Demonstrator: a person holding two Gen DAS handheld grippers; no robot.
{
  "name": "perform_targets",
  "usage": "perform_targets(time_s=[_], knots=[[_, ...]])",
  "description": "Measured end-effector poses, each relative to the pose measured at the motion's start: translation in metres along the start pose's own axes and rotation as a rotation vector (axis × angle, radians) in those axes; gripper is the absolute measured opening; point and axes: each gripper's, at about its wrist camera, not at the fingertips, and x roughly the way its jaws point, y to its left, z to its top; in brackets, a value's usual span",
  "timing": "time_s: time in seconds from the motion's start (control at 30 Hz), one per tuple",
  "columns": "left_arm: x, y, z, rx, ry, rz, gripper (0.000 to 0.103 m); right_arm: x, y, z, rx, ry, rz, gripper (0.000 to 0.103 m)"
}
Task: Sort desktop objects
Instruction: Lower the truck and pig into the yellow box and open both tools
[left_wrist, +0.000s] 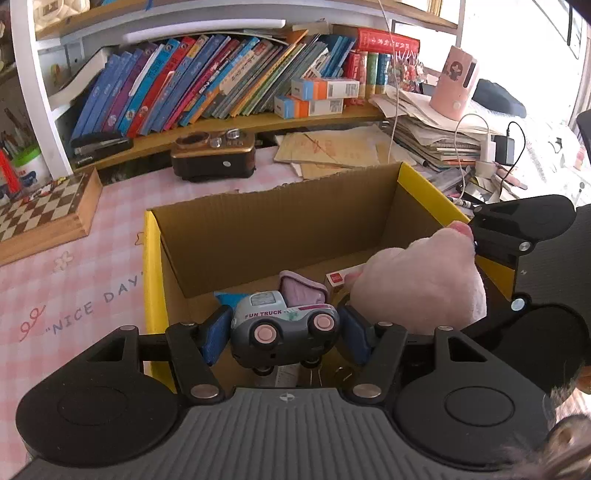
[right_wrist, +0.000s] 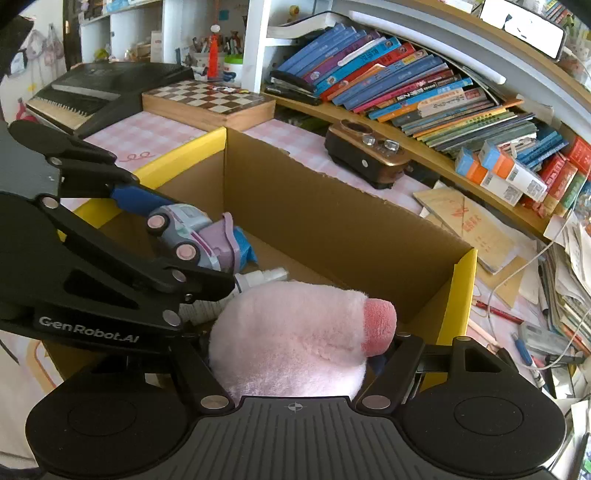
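Hovering over cardboard box (left_wrist: 273, 229) (bottle inside): left claw (left_wrist: 284, 332) clamping toy truck (left_wrist: 284, 328), right claw (right_wrist: 295, 363) clamping plush (right_wrist: 291, 339).

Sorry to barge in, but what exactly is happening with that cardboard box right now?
A person is clearing a desk into an open cardboard box using two handheld grippers. The left gripper is clamped on a small toy truck, and the right gripper holds a pink plush toy. Both are held over the box, side by side, not yet released. A few small items, including a white bottle, already lie on the box floor.
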Motion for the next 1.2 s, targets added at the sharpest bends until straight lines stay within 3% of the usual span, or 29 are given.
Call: perform_targets(time_s=[0.13,0.2,0.3,0.67,0.87,1.2], knots=[[-0.002,0.001,-0.002,-0.006,-0.015,0.02,0.063,-0.002,0.001,0.0,0.003,-0.016,-0.007,0.075],[-0.008,-0.001,-0.003,-0.003,-0.043,0.032,0.076,-0.004,0.001,0.0,0.004,-0.028,-0.007,0.078],[-0.02,-0.001,-0.002,-0.007,-0.102,0.046,0.085,-0.011,0.003,-0.001,-0.004,-0.068,-0.018,0.088],[-0.091,0.001,-0.013,-0.062,-0.303,0.118,0.1,-0.068,0.007,-0.001,0.106,-0.245,-0.026,0.089],[-0.134,0.016,-0.036,-0.156,-0.368,0.188,0.103,-0.097,0.019,-0.009,0.164,-0.324,-0.048,0.094],[-0.191,0.052,-0.094,-0.293,-0.401,0.296,0.103,-0.128,0.048,-0.035,0.324,-0.391,-0.129,0.099]])
